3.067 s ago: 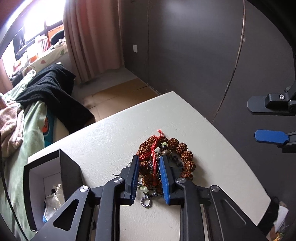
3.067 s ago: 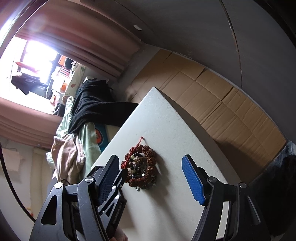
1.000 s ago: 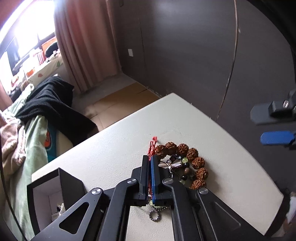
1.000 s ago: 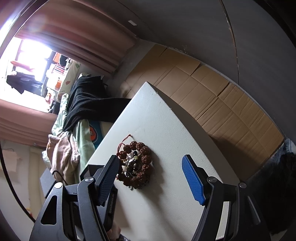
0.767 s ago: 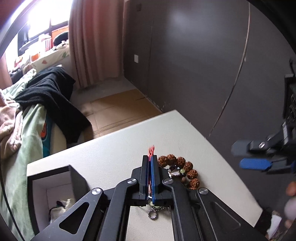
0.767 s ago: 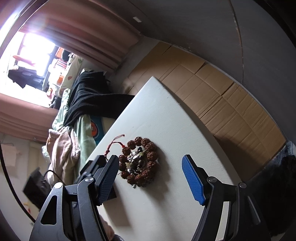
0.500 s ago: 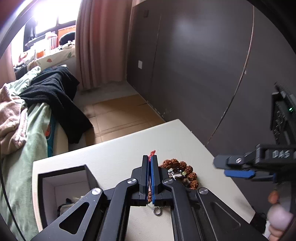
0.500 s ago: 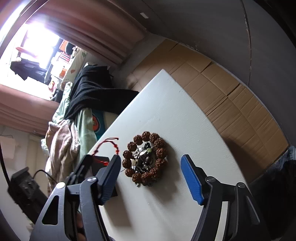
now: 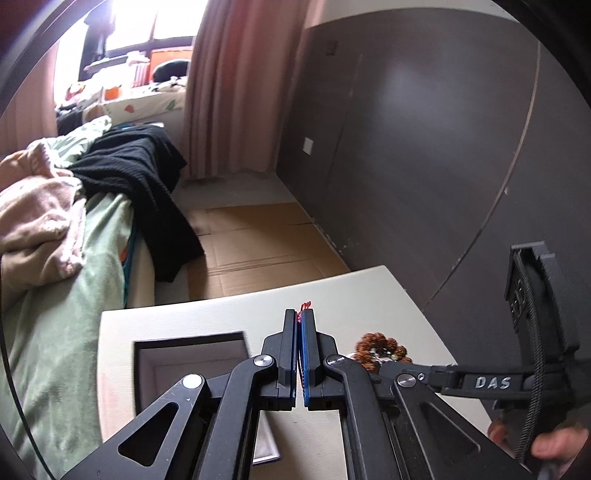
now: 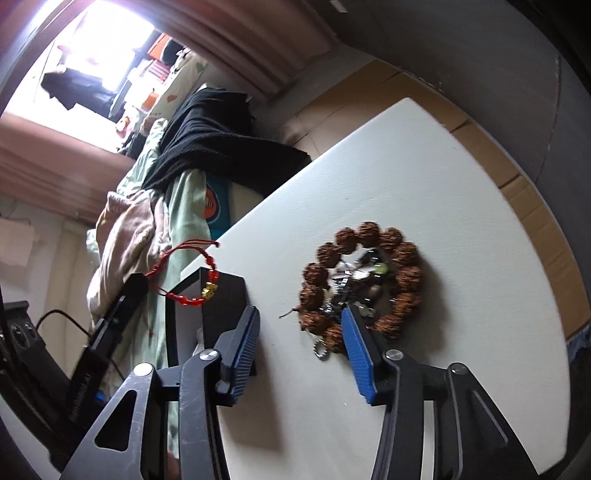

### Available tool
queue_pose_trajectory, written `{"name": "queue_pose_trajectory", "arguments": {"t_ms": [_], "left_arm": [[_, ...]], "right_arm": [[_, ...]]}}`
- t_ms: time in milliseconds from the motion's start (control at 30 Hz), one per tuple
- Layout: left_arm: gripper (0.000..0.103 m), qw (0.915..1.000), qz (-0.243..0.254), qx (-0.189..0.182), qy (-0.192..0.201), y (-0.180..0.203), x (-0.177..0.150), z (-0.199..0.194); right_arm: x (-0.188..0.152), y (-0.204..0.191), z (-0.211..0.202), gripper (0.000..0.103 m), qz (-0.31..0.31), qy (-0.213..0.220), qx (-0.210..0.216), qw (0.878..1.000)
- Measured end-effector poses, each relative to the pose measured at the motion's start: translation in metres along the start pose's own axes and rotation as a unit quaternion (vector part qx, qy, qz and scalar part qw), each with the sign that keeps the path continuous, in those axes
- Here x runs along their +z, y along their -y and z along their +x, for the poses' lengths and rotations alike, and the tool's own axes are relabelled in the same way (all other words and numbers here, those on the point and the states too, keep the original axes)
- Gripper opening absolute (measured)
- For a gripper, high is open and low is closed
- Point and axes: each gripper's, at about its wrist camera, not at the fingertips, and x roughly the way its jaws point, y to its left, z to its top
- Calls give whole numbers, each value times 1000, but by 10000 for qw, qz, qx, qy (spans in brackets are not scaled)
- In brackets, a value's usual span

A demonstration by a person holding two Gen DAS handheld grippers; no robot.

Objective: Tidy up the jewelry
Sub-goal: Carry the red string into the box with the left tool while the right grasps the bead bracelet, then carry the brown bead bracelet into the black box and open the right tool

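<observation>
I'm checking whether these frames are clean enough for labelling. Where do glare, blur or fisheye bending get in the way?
Left wrist view: the window is blown out, the wall seam curves, and the left gripper is sharp. Right wrist view: window glare at top left, the brown bead bracelet is slightly smeared, the table edge bows, and the red bracelet is readable.

Black box (image 9: pixel 192 354) interior behind tongs

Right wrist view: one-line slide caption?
Right gripper, jaws closing, nears bead bracelet on table; left gripper holds red bracelet over box.
</observation>
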Motion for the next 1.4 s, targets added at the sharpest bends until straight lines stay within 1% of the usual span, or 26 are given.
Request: {"name": "queue_pose_trajectory", "arguments": {"t_ms": [233,300,433,500,533,567,600,700,800,867,1033,1100,1233,1267,1300,1367,1400], "left_arm": [[1,9998,-152,27,104,-22,3,-17],[1,9998,-180,34,120,-28,4,-21],[1,9997,-236,27,114,-38,4,-27],[1,9996,-262,23,104,-43,3,-28],[1,9996,-263,26,103,-45,3,-29],[1,9996,-260,32,97,-46,3,-30],[1,9996,-256,28,87,-48,3,-30],[1,9997,-248,-13,28,-50,1,-30],[1,9998,-207,2,-58,-50,-1,-28],[1,9997,-188,8,-121,-50,-3,-26],[1,9993,-193,-83,-295,-51,-5,-21],[1,9990,-251,-151,-347,-52,-6,-19],[2,9939,-579,-521,-778,-59,-7,-7],[2,9930,-628,-562,-830,-60,-7,-5],[3,9920,-694,-565,-890,-63,-7,-3],[12,9911,-770,-503,-961,-67,-8,0],[29,9905,-832,-488,-982,-70,-8,0]], "right_arm": [[3,-6,17,46,-124,6,-309,9994],[3,-6,21,46,-122,6,-340,9993],[5,-10,31,45,-209,-25,-549,9983],[6,-11,34,38,-272,9,-673,9974],[6,-11,34,26,-280,3,-764,9967],[6,-9,33,20,-232,3,-735,9970],[7,-5,29,20,-109,46,-611,9981],[8,-3,13,20,-8,272,-467,9985],[10,-2,-11,20,56,562,-138,9983],[10,-1,-24,20,92,681,90,9976],[9,-6,-39,20,107,839,549,9949],[9,-11,-46,20,62,959,657,9932],[8,-21,-57,20,-35,1167,883,9892],[7,-25,-59,20,-77,1217,930,9882],[7,-26,-59,20,-101,1240,969,9875],[5,-32,-61,20,-179,1262,1099,9857],[5,-35,-61,20,-213,1265,1139,9852]]}}
